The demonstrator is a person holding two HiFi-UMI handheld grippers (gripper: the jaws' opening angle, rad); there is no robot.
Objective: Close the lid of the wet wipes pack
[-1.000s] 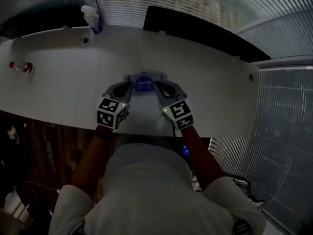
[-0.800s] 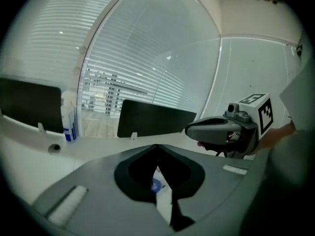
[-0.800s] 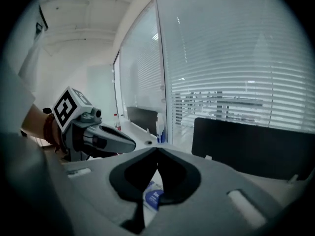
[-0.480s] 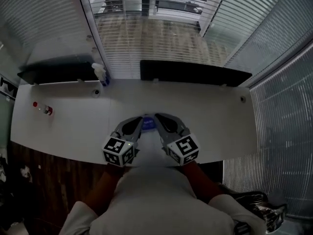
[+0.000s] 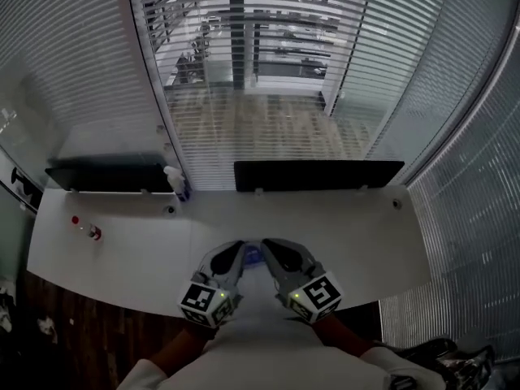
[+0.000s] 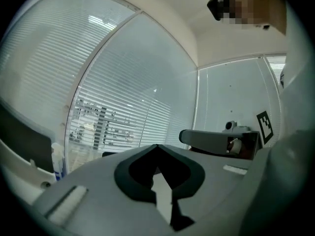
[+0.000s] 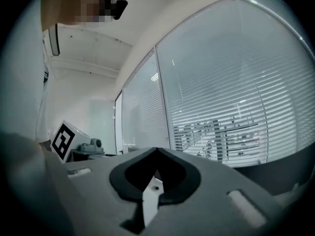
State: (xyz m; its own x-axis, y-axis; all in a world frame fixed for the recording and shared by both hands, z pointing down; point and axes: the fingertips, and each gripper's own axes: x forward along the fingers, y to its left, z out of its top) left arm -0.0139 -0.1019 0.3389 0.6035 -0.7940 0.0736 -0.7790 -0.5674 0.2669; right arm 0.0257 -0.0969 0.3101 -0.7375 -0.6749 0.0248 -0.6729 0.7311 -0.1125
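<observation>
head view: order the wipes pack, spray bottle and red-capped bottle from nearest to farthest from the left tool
From the left tool:
1. wipes pack, right beside it
2. spray bottle, farther back, leftward
3. red-capped bottle, far left

wipes pack [image 5: 253,255] ctr table [image 5: 366,234], spray btl [image 5: 176,182] back-L

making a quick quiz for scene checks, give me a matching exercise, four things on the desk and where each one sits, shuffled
Things:
1. spray bottle
2. red-capped bottle
3. wet wipes pack
4. long dark panel

Places:
a. between the left gripper and the right gripper
b. back edge, right of centre
c. far left of the desk
d. back edge, left of centre

Pairs: 1-d, 2-c, 3-a, 4-b
</observation>
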